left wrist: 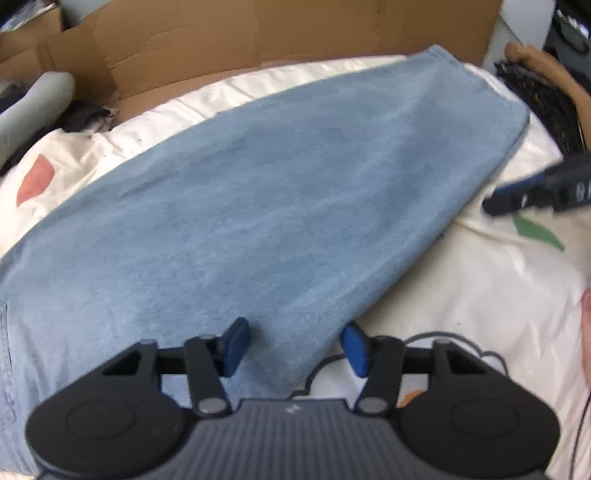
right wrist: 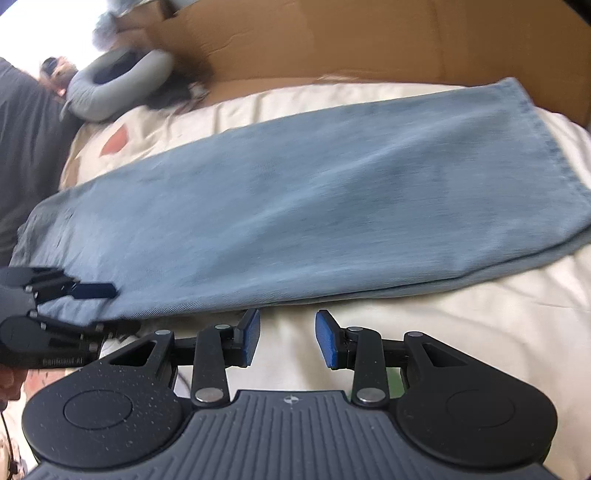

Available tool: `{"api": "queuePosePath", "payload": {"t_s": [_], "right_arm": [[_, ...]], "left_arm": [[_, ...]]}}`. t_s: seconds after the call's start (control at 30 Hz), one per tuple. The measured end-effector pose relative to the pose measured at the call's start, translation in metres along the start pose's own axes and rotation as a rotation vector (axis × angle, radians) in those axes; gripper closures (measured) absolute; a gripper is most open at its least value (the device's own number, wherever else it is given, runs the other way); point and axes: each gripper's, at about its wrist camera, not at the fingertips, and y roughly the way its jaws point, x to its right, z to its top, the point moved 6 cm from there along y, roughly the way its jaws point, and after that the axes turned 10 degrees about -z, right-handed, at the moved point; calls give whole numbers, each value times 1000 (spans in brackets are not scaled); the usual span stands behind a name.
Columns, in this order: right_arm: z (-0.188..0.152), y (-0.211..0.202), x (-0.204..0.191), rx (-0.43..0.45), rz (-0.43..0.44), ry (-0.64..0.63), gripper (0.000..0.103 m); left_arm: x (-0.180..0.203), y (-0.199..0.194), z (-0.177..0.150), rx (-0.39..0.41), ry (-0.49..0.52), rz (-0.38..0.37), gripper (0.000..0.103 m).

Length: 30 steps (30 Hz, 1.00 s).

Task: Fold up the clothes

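Note:
Light-blue jeans (left wrist: 280, 184) lie flat on a cream sheet (left wrist: 480, 288), legs stacked, hem at the far right (right wrist: 546, 147). My left gripper (left wrist: 295, 347) is open, and the near edge of the jeans runs between its blue pads without being pinched. In the right wrist view it sits at the waist end (right wrist: 107, 308). My right gripper (right wrist: 289, 338) is open over bare sheet (right wrist: 443, 332), just in front of the jeans' (right wrist: 295, 206) long edge, with nothing between its fingers. It also shows at the right edge of the left wrist view (left wrist: 517, 199).
A brown cardboard box (left wrist: 258, 33) stands behind the bed. A grey neck pillow (right wrist: 118, 85) and dark clothes lie at the back left. A person in a dark shirt (right wrist: 26, 147) stands at the left; an arm (left wrist: 546, 66) shows at the top right.

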Motion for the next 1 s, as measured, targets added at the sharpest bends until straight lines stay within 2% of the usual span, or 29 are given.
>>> {"api": "queuePosePath", "payload": {"t_s": [0.23,0.5,0.67,0.77,1.0], "right_arm": [[4,11,-46,-11,80,-114,63],[26,33,-75,25,88,-158,63],[18,51,-79,-14,59,-201,63],[13,49,-85,2,33,-266,63],[6,44,-85,-2,8,-312,62]], "left_arm": [[-13,-17,11,80,-83,-14,53],[-21,-17,13,101,-115,-3,53],[-23,-16,10,94,-114,2,52],[-23,-16,5,84,-102,12,49],[-33,-20,-23,37,-90,89,39]]}}
